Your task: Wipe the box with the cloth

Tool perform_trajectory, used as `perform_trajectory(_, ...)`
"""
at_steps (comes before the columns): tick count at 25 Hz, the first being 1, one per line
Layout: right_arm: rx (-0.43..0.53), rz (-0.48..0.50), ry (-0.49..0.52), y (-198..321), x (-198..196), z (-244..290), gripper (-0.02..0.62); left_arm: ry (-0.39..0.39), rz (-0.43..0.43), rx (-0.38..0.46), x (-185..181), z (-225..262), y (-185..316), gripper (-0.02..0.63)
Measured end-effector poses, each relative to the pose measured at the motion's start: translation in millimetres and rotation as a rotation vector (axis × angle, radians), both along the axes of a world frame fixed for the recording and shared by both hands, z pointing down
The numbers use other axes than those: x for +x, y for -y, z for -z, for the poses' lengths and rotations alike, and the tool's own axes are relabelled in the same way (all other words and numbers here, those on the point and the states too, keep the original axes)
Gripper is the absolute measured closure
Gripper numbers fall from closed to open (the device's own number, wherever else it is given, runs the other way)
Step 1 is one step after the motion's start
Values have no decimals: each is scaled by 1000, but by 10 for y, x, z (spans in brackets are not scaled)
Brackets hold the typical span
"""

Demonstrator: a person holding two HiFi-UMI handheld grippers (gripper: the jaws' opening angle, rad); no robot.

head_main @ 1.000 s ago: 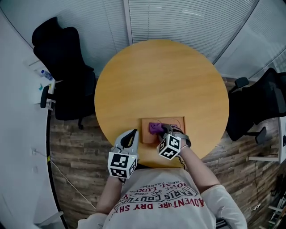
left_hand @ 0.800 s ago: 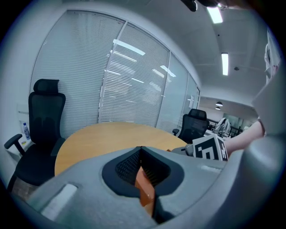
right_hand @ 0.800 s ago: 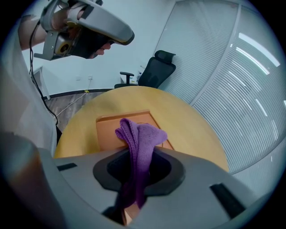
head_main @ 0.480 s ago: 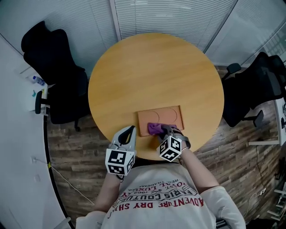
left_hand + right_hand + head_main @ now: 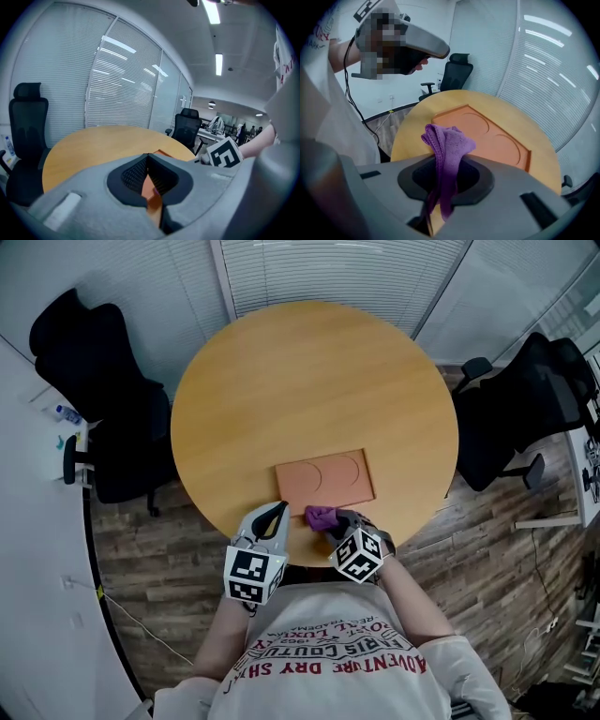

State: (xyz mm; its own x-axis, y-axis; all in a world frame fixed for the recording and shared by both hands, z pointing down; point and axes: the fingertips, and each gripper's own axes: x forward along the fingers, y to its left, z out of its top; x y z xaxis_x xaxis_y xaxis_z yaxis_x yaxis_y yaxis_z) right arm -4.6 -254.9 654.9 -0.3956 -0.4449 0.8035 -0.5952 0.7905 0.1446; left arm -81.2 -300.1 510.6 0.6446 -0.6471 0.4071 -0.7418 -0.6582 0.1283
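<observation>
Okay, our right gripper [image 5: 336, 519] clamps the cloth [image 5: 447, 140], likely soft and limp, mid-fold, the stiff-looking box [image 5: 323, 478] just ahead; left gripper [image 5: 272, 517] closed, empty.

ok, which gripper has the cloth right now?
The right gripper: its jaws are shut on the purple cloth, which bunches out in front of them. The left gripper is shut too, with nothing between its jaws.
</observation>
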Motion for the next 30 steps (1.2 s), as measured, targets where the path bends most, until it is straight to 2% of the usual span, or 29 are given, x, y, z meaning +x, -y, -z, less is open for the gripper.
perform_trajectory(2,-59,-12,6,-105,69,-72,514,-20,14,-14,43,-8,27,597)
perform_trajectory(4,-48,-16,4,-145,160,-45,514,-21,24,-16,84,-12,44,597)
perform_trajectory(12,125,27,7,255,456,595,514,-27,72,-2,282,69,175,598)
perform_trajectory(19,258,51,-143,861,866,772,512,-34,128,28,430,179,298,597)
perform_trajectory(24,261,73,-194,1255,1010,644,512,-21,199,21,373,150,382,598)
perform_trajectory(30,208,101,-210,1458,1088,340,512,5,263,8,340,82,422,598)
